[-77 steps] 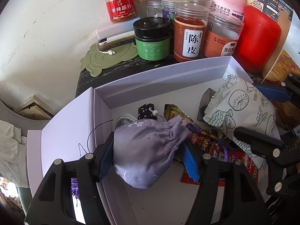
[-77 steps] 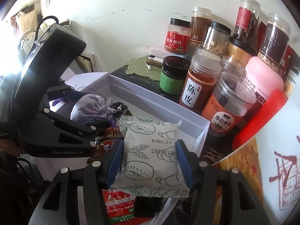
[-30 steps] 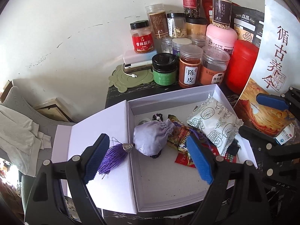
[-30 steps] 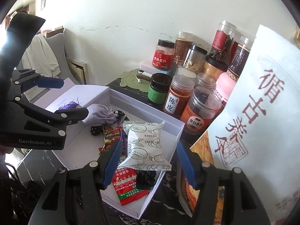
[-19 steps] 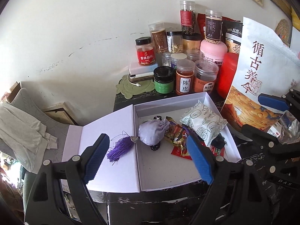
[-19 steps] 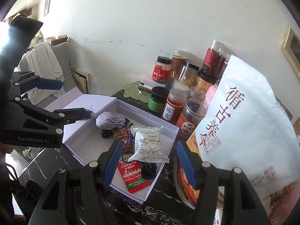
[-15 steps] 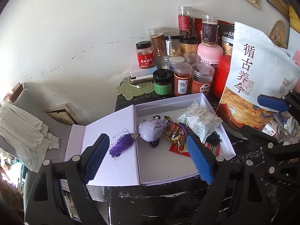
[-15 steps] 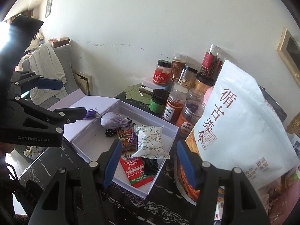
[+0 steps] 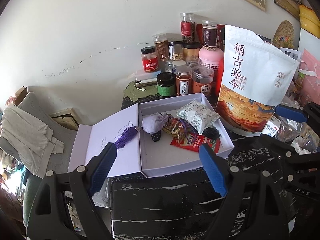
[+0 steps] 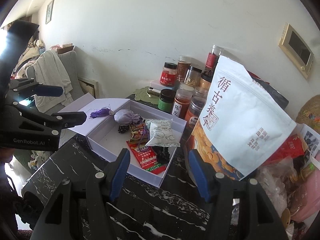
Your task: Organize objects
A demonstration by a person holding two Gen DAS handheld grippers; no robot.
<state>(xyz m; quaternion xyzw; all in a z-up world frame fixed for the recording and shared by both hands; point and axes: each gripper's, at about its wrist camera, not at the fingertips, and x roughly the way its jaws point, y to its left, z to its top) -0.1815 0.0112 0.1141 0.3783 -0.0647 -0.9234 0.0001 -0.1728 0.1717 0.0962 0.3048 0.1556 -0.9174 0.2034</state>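
Note:
An open white box [image 9: 180,162] [image 10: 104,140] lies on the black marble table. In it are a lilac pouch [image 9: 153,123] [image 10: 125,117] with a purple tassel [image 9: 126,136] over the lid, a white patterned snack pack [image 9: 198,116] [image 10: 162,134], candy wrappers [image 9: 174,128] and a red sachet [image 9: 196,143] [image 10: 147,158]. My left gripper [image 9: 158,166] is open and empty, held back above the box's near edge. My right gripper [image 10: 159,170] is open and empty, near the box's right corner.
Several jars [image 9: 184,80] [image 10: 180,100] stand against the wall behind the box, beside a green mat [image 9: 138,93]. A tall white and orange pouch [image 9: 254,84] [image 10: 236,124] stands right of the box. Bags and clutter [image 10: 290,176] lie at far right. A chair with cloth [image 9: 26,132] is at left.
Both grippers let go of the lilac pouch and the snack pack, opened, and pulled back and up from the box. The view has widened steadily.

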